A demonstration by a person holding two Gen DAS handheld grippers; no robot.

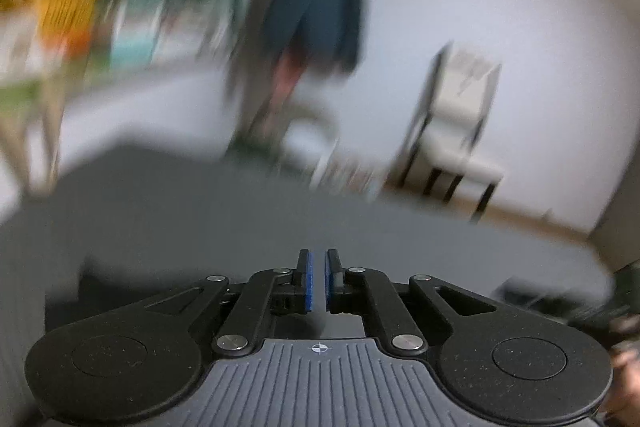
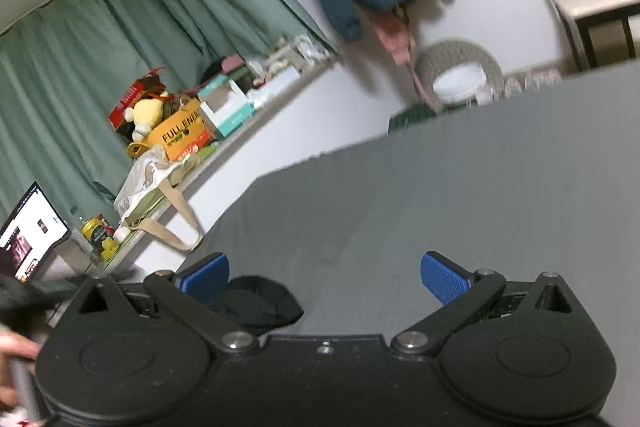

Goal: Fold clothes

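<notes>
Grippers — two: left gripper [image 1: 319,281] nearly closed, pads barely apart on nothing; right gripper [image 2: 324,277] wide open. One black garment [image 2: 256,303] lies bunched on the grey surface [image 2: 440,187] beside the right gripper's left finger.

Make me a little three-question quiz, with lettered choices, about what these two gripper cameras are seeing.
1. Where does the black garment lie?
A. On the grey surface by the right gripper's left pad
B. Hanging on the wall
C. Inside the orange box

2. What colour are the curtains?
A. Red
B. Green
C. White

3. How do the two sets of jaws stand?
A. Both wide open
B. Left gripper nearly shut, right gripper open
C. Left gripper open, right gripper shut

Answers:
1 A, the dark cloth rests on the grey surface just beside the blue pad.
2 B, the folds behind the shelf are muted green.
3 B, the left gripper shows only a thin gap between its pads, while the right gripper has its pads far apart.
</notes>
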